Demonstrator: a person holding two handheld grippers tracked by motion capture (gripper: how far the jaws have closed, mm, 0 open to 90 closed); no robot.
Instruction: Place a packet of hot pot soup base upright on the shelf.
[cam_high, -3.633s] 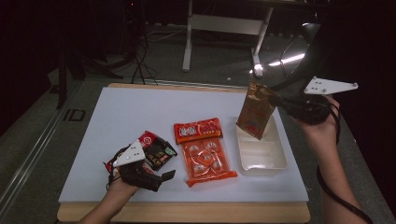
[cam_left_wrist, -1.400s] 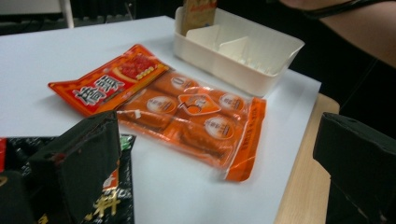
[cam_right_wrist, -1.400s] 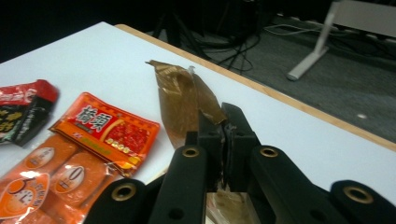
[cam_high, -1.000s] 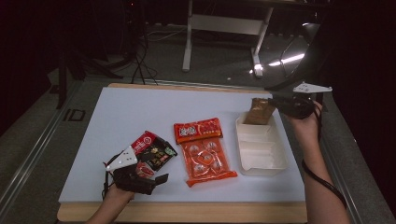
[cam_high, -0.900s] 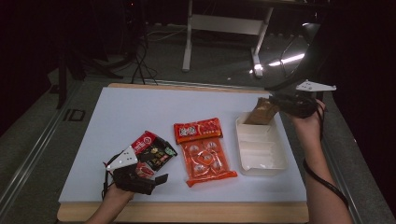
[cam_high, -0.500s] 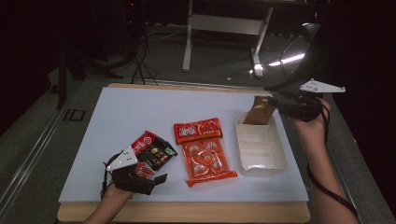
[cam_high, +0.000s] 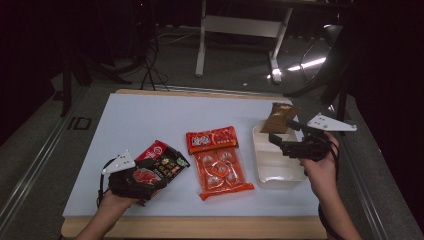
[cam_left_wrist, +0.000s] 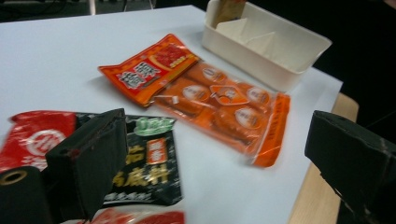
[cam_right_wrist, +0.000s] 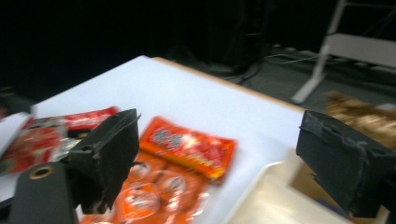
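table (cam_high: 150, 120): white top with a wooden edge, dark floor and a white stand behind, pretty roomy at the far left
tray (cam_high: 280, 167): cream, divided, sitting at the right side of the table; dividers easier to make out in the left gripper view (cam_left_wrist: 275, 44)
clear orange pack (cam_high: 220, 172): middle of the table, round pieces inside, lying flat just left of the tray; in the left gripper view (cam_left_wrist: 224, 109) clearly tucked up against the red-orange pouch
red-orange pouch (cam_high: 212, 138): flat, touching the far end of the clear pack, sits between the two grippers; also there in the right gripper view (cam_right_wrist: 187, 144)
black and red packet (cam_high: 162, 162): near left of the table, under the left gripper's nose; black part with green and gold print readable-ish from the left gripper view (cam_left_wrist: 149, 163)
brown packet (cam_high: 280, 117): standing tilted in the far end of the tray, just past the right gripper; blurry gold-brown blob at the right edge of the right gripper view (cam_right_wrist: 359, 116)
right gripper (cam_high: 285, 145): over the tray, jaws spread wide, gripping nothing, brown packet apart from them
left gripper (cam_high: 150, 181): low over the black and red packet, jaws parted wide with the packet lying between, not pinched
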